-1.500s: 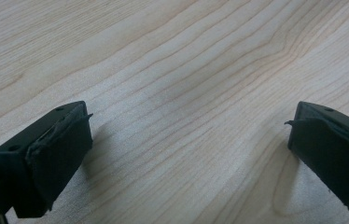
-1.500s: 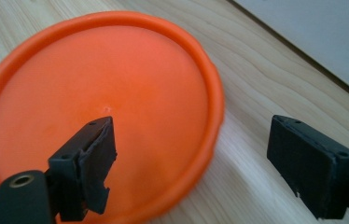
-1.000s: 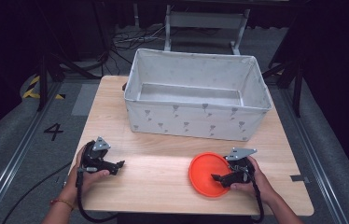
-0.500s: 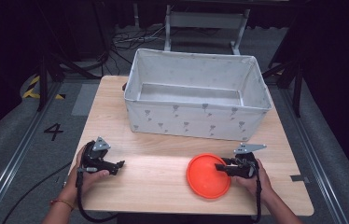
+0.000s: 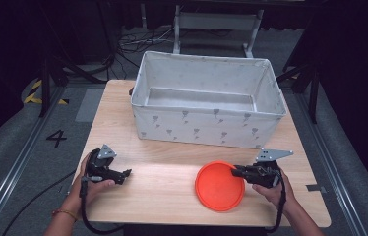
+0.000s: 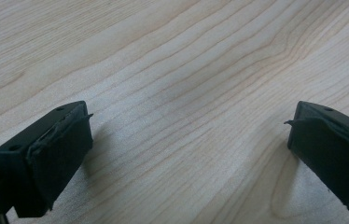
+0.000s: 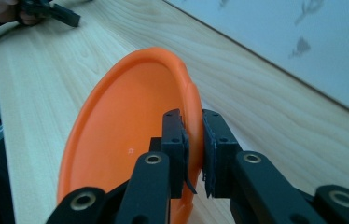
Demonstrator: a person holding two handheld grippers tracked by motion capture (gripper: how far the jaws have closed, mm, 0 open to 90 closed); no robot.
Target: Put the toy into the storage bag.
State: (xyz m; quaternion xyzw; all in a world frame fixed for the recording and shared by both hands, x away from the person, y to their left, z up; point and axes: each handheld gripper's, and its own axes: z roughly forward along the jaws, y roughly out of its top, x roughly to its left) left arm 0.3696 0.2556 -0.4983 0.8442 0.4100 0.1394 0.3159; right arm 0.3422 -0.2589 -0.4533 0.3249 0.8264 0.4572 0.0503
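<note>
An orange plate (image 5: 220,186) lies on the wooden table (image 5: 162,201), right of centre near the front edge. My right gripper (image 5: 236,172) reaches in from the right; its jaws have just been closing and now pinch the plate's right rim. In the right gripper view, the rim of the plate (image 7: 126,126) sits between the right gripper's (image 7: 193,154) pads, tilted up off the wood. My left gripper (image 5: 125,174) rests at the front left of the table, held in a hand. In its own view, the left gripper (image 6: 186,154) stands open over bare wood.
A large white fabric bin (image 5: 206,123) with grey prints stands across the back half of the table, its wall (image 7: 303,42) close behind the plate. Dark floor, cables and a rail surround the table. Bare wood lies between the two grippers.
The right gripper's jaws have shut on the plate's right rim. The right hand has drawn slightly right and up, and the plate's rim has lifted. The left gripper has stayed put.
</note>
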